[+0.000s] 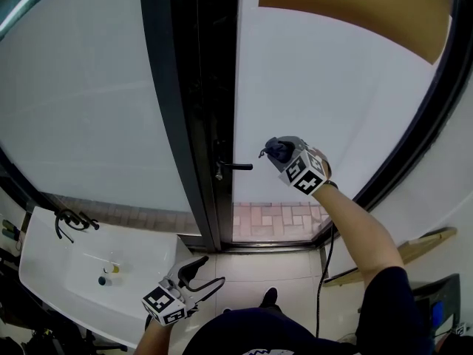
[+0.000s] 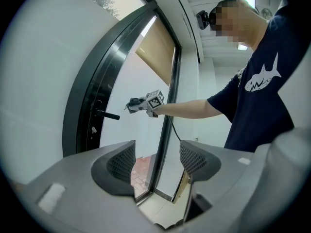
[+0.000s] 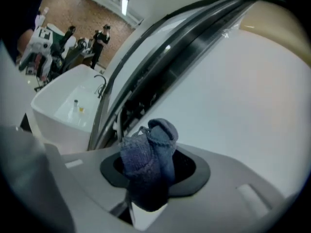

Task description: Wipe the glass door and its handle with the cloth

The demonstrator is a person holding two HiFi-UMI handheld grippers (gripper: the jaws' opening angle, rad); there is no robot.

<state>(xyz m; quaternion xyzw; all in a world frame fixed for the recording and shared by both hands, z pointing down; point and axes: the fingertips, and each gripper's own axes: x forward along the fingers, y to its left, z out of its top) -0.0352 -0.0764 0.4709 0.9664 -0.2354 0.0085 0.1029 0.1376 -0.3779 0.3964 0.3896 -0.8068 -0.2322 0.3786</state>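
No legible text or numbers.

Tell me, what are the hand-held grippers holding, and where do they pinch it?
The right hand-held gripper pinches the bunched blue cloth around its middle, top sticking out. The left hand-held gripper holds nothing, jaws apart.

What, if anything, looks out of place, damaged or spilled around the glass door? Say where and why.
Nothing stands out. The glass door shows no crack, its handle sits level, and the cloth is bunched between the right tongs near the handle. No spill shows on the sink.
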